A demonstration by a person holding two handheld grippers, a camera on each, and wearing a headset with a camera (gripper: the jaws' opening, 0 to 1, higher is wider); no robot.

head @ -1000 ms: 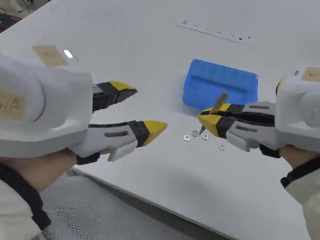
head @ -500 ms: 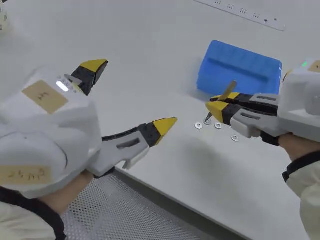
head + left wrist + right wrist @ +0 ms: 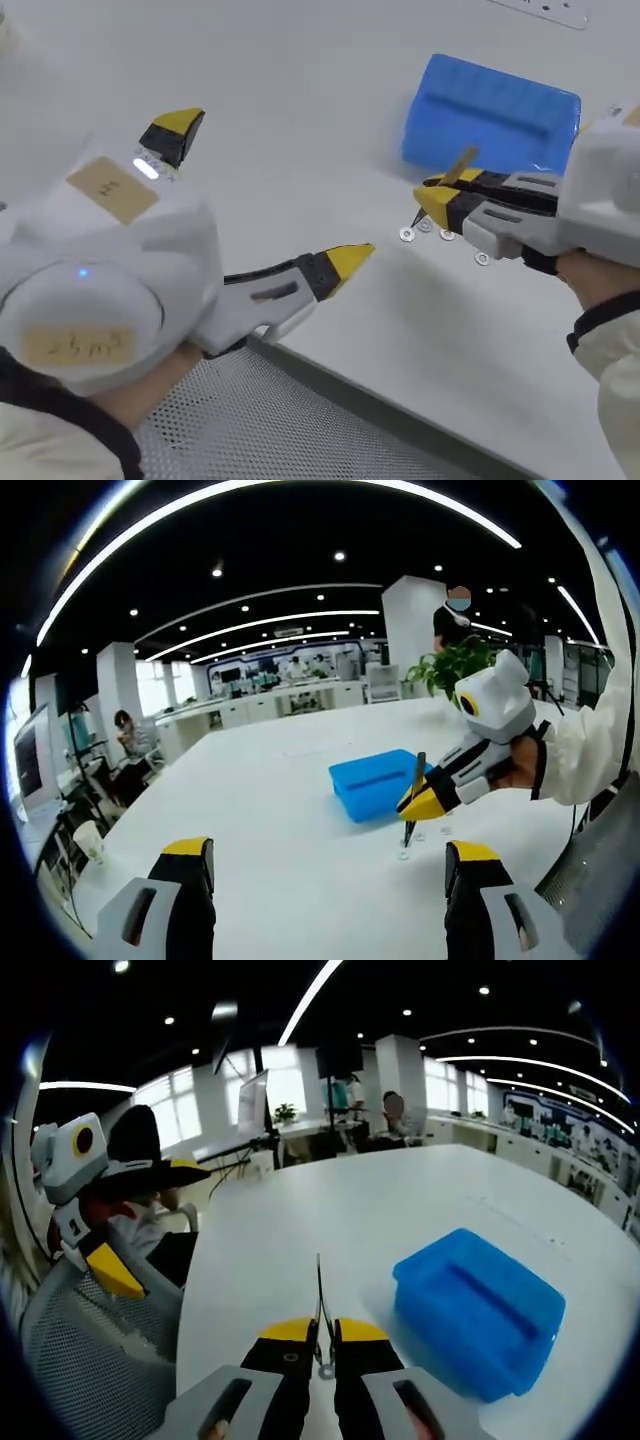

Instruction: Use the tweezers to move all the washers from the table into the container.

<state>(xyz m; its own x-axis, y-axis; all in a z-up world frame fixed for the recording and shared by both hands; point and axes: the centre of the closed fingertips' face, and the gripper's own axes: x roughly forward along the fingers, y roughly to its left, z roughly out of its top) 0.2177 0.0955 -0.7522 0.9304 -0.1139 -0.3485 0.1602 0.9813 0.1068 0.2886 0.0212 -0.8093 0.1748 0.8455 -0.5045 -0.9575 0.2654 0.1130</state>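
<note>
Blue container, white table, silvery washers, tan tweezers, yellow-tipped black-and-white right claw.

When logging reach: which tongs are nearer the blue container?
Right. The right tongs, shut on tweezers, hover beside the blue container's near edge; the left tongs, open, are far off.

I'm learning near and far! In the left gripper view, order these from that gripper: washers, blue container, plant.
1. Washers, closest, just ahead.
2. Blue container, right behind them.
3. Plant, far back, right of centre.
</note>
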